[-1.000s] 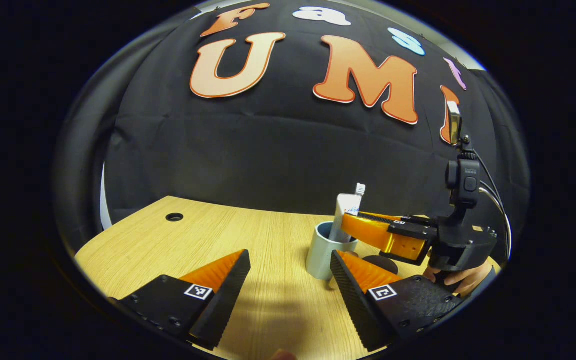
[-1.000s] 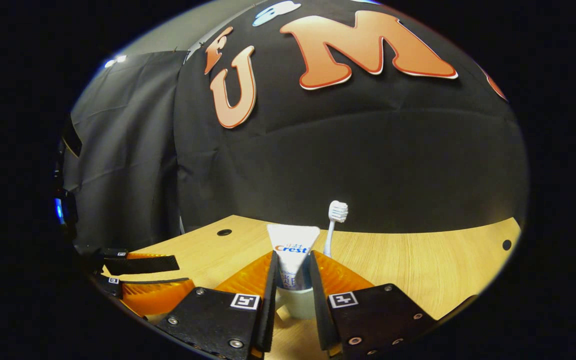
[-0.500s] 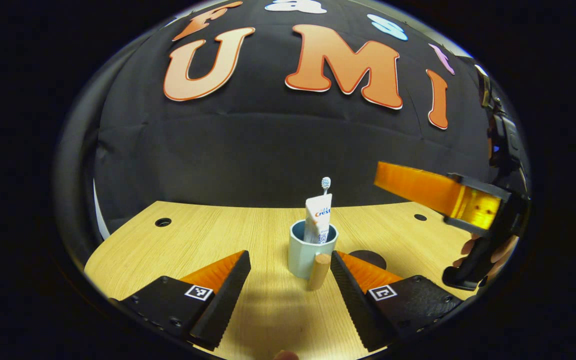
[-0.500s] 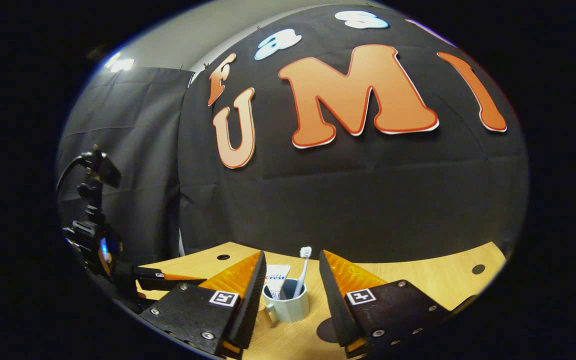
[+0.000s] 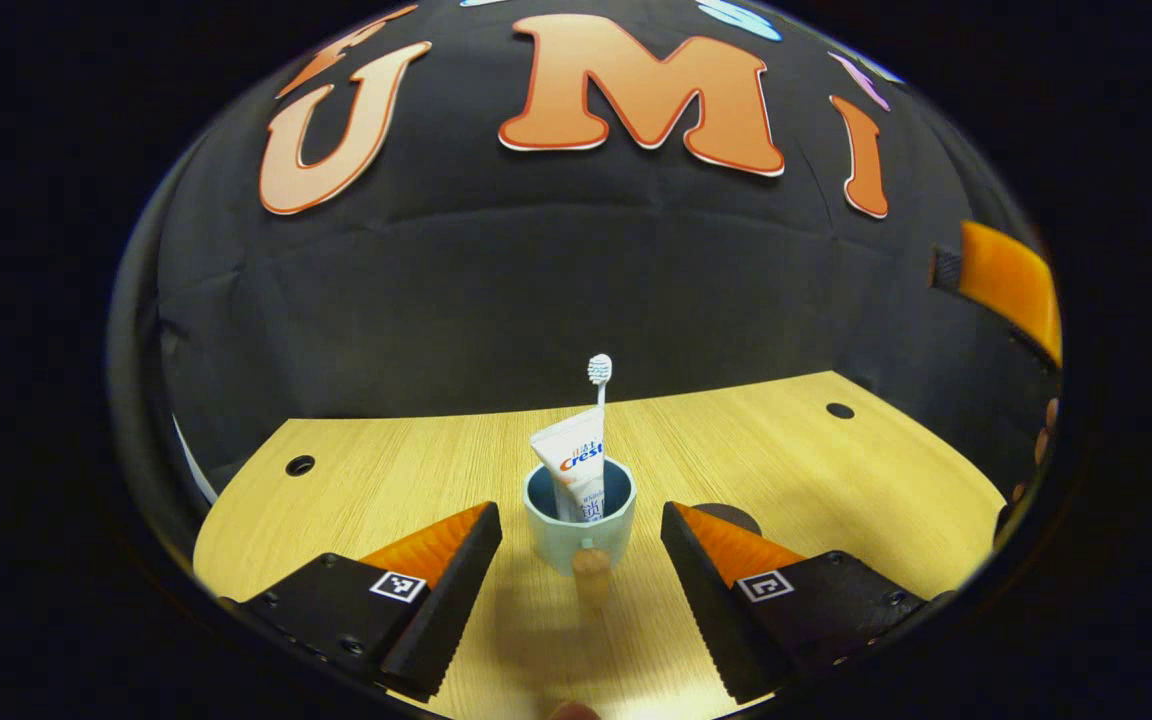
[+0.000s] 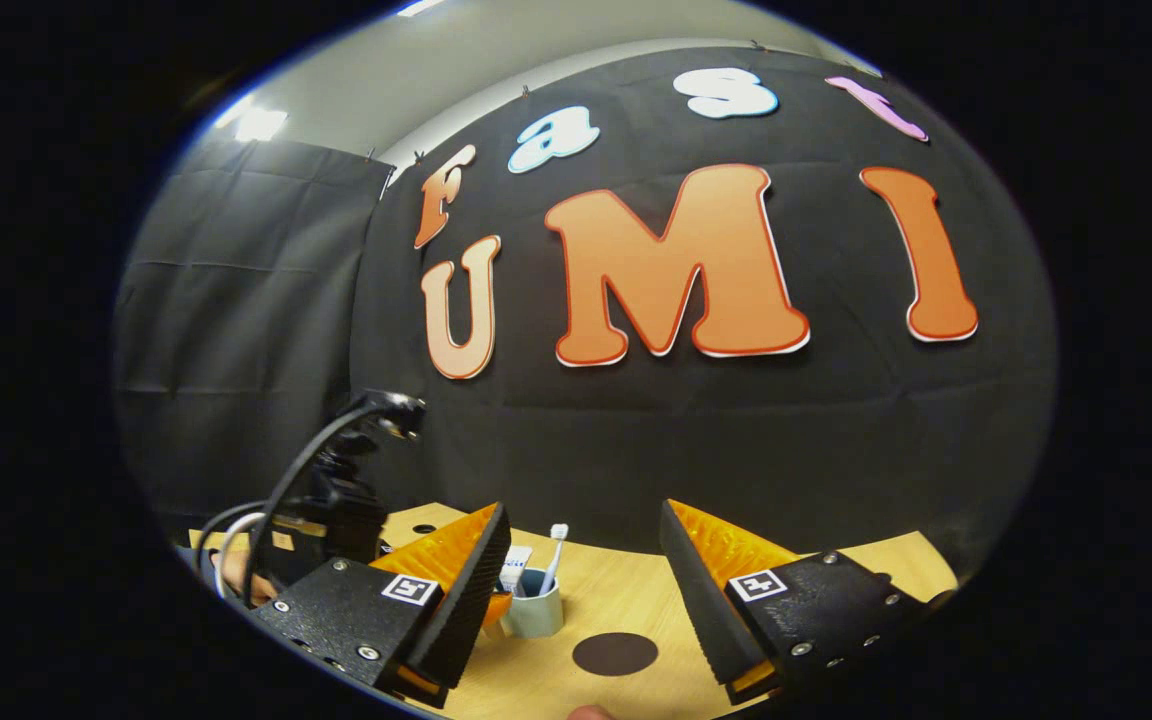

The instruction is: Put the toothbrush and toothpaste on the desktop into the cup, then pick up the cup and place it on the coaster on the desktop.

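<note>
The pale blue-grey ceramic cup [image 5: 577, 520] stood on your light wooden desktop [image 5: 396, 470] with the white toothpaste tube [image 5: 574, 465] and the white toothbrush [image 5: 599, 378] upright inside it, and the dark round coaster [image 6: 615, 653] lay bare just beside it. Your left gripper [image 5: 581, 555] was spread wide and held nothing, the cup sitting between its fingers, seemingly untouched though its short wooden handle [image 5: 591, 575] pointed at you. Your right gripper [image 6: 584, 570] hung above the desktop, likewise gaping and empty.

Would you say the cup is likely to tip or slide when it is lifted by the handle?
Probably a little top-heavy: the toothbrush and toothpaste stand well above the cup rim and lean to one side. The wall looks smooth, so it may slide on the desktop if nudged. The stubby handle offers little purchase.
</note>
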Motion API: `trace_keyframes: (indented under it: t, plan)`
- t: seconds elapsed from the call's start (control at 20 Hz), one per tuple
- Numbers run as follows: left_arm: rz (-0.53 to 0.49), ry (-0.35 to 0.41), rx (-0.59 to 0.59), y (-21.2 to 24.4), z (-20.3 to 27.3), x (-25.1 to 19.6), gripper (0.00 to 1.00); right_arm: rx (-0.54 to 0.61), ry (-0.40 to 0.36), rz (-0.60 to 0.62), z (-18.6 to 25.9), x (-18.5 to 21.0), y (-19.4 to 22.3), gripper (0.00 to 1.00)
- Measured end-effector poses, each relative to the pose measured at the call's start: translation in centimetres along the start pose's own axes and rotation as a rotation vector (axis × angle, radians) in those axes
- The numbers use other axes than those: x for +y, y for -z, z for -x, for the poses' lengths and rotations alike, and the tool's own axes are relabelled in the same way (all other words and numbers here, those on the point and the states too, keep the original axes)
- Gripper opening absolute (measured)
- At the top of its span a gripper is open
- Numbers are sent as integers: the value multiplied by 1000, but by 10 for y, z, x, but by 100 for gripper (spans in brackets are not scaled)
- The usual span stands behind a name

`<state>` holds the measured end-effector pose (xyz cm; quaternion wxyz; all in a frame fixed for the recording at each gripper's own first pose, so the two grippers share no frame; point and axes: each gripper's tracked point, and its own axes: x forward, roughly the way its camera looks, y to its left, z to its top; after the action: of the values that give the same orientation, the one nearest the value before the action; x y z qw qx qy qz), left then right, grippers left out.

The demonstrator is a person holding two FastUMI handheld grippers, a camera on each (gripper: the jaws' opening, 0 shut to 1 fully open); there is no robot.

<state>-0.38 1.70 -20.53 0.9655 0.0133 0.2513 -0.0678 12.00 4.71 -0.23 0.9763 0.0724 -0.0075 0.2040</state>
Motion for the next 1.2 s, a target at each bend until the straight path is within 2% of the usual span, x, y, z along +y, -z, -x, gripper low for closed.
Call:
trace_keyframes:
  t: [0.1, 0.15, 0.25, 0.5, 0.7, 0.75, 0.8, 0.85, 0.9, 1.05, 1.1, 1.15, 1.2]
  plan:
    - [-6, 0, 49, -2, -5, -2, 96, -17, 24, 5, 10, -10, -15, 91]
    - [-1, 3, 75, 0, -7, -1, 96, -24, 37, 7, 16, -15, -22, 97]
    - [19, 1, 136, 3, -13, 1, 96, -38, 60, 22, 27, -24, -36, 92]
    - [59, 32, 289, 12, -28, 1, 96, -51, 88, 72, 48, -35, -61, 92]
    - [53, 41, 398, 17, -38, 0, 96, -58, 83, 93, 57, -32, -73, 93]
    - [56, 46, 424, 20, -40, 0, 96, -59, 80, 93, 60, -32, -74, 98]
    - [62, 51, 453, 23, -42, 1, 100, -56, 77, 92, 62, -30, -74, 93]
    - [72, 52, 477, 22, -42, 3, 100, -53, 74, 93, 63, -29, -73, 93]
    - [80, 49, 492, 21, -46, 6, 96, -49, 69, 98, 64, -27, -73, 94]
    - [51, 29, 529, 29, -47, 7, 96, -34, 63, 121, 68, -24, -69, 94]
    - [51, 31, 541, 32, -49, 6, 95, -31, 58, 122, 68, -22, -67, 99]
    - [43, 24, 568, 39, -51, 7, 93, -27, 53, 122, 69, -20, -66, 99]
    - [40, 14, 577, 41, -53, 8, 92, -23, 48, 119, 70, -19, -63, 94]
